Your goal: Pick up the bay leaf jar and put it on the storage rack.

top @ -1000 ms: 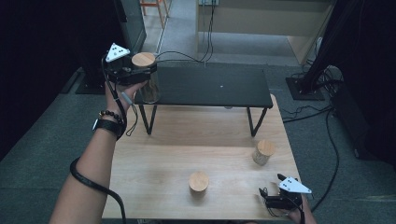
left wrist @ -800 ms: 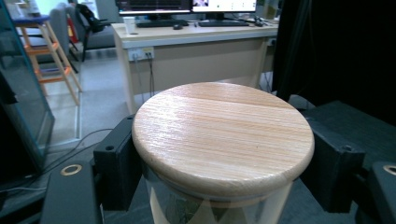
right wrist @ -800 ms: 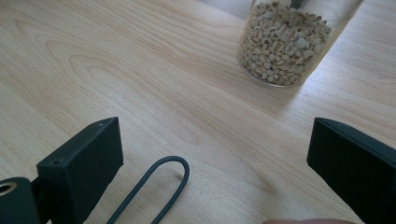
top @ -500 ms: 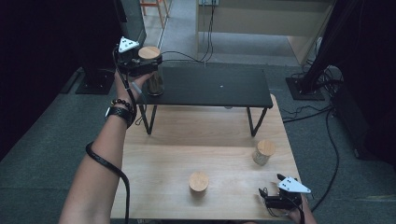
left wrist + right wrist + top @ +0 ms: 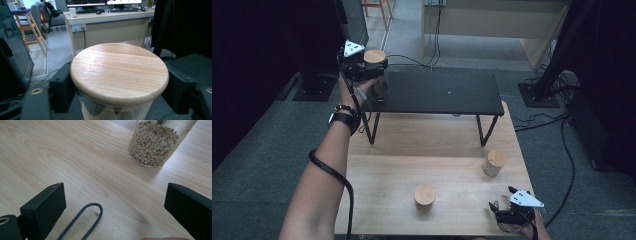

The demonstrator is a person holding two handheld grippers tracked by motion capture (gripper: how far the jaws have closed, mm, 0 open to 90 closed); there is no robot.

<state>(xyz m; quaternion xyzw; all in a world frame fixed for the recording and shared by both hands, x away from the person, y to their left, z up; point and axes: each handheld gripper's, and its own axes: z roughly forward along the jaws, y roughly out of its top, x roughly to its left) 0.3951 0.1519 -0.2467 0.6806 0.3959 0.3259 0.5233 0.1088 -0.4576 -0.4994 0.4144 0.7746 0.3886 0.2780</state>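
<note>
A glass jar with a round wooden lid [image 5: 375,56] stands at the left end of the black shelf [image 5: 437,92]. My left gripper [image 5: 378,75] is around it, and its jaws have just been opening. In the left gripper view the jar lid [image 5: 119,72] sits between the jaws of the left gripper [image 5: 120,86], with small gaps beside the glass. My right gripper [image 5: 504,212] rests open near the table's front right corner. In the right gripper view the right gripper [image 5: 112,205] holds nothing, and a jar of pale grains [image 5: 157,142] stands ahead of it.
The wooden table [image 5: 432,150] carries two more lidded jars, one at the right [image 5: 494,162] and one at front centre [image 5: 425,195]. A cable loop [image 5: 85,220] lies on the wood between the right jaws. Cables run over the floor around the table.
My left hand carried the jar a little to the right and farther away, to the shelf's left end. Its jaws now stand slightly apart from the jar. The right gripper stayed still.
</note>
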